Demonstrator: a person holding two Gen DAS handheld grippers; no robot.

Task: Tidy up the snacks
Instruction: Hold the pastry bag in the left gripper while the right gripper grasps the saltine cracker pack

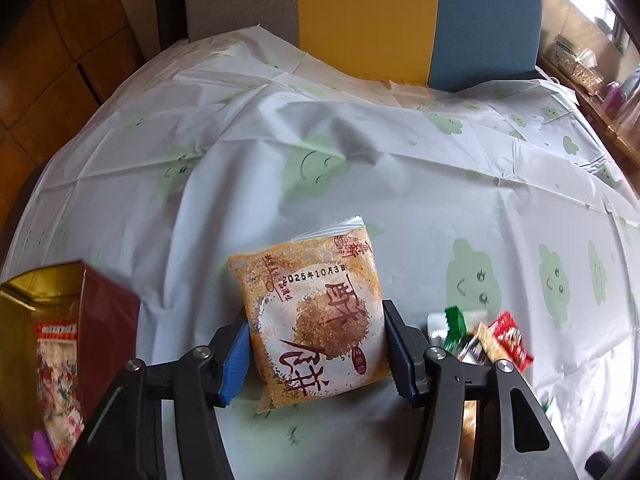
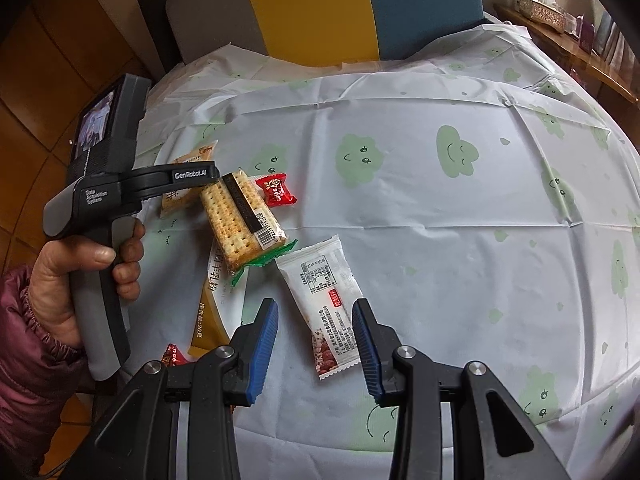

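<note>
Straddling the orange pastry packet (image 1: pixel 312 316) is the left gripper (image 1: pixel 316 354), its jaws spread with one on each long side of the packet; the left pad looks to be touching or just off the edge, and I cannot tell whether the right one touches. The packet lies flat on the cloud-print tablecloth (image 1: pixel 400 184), its long axis running almost straight ahead along the fingers, so squeezing shut across its short width looks like the whole of the coming move. The red and gold box (image 1: pixel 92 320) stands open just to the left, probably where it goes. The right gripper (image 2: pixel 314 350) is also spread apart and empty, poised over the near end of a white snack bar (image 2: pixel 326 300), which lies between its fingers and slants away to the left. Beyond that lie the cracker pack (image 2: pixel 240 220) and a red candy (image 2: pixel 276 192).
</note>
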